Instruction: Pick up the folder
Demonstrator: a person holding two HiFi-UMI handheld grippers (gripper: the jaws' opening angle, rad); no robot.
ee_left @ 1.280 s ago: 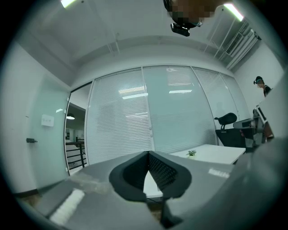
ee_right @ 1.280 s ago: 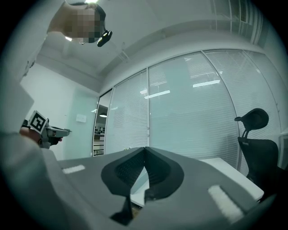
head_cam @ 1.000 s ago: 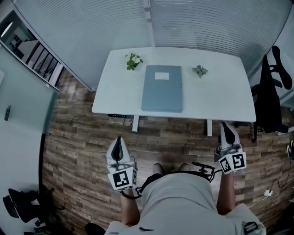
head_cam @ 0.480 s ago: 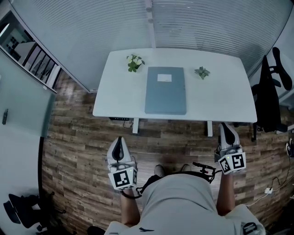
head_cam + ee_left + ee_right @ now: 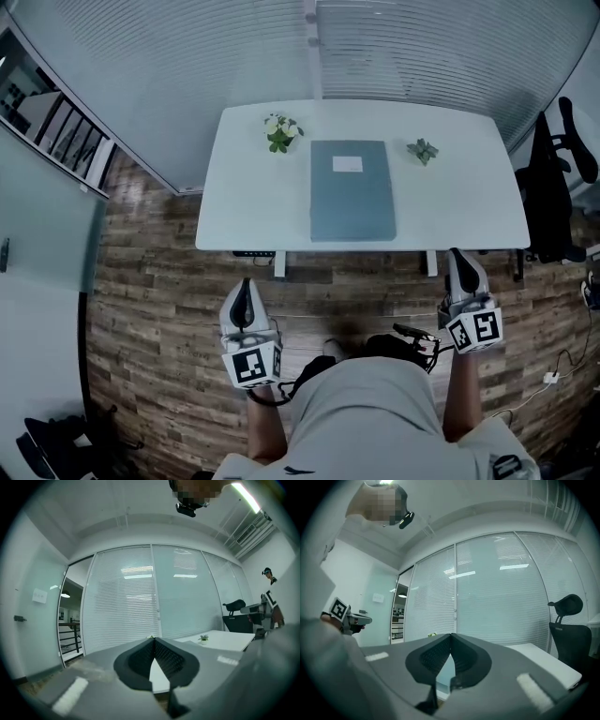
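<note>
Lying flat on the white rectangular table (image 5: 244, 202), the blue-grey rectangular folder (image 5: 352, 190) is positioned well beyond both closed, empty grippers: left gripper (image 5: 244, 292), right gripper (image 5: 459, 262).

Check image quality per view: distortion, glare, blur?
Head view: fisheye bows the table edges; folder sharp, light even. Left gripper view: dark round vignette, lamp reflections on the glass wall. Right gripper view: same vignette and reflections.

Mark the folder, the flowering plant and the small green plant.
folder (image 5: 352, 202), head view, middle of its blue cover.
flowering plant (image 5: 280, 132), head view, its white blooms.
small green plant (image 5: 423, 150), head view, its leaves.
</note>
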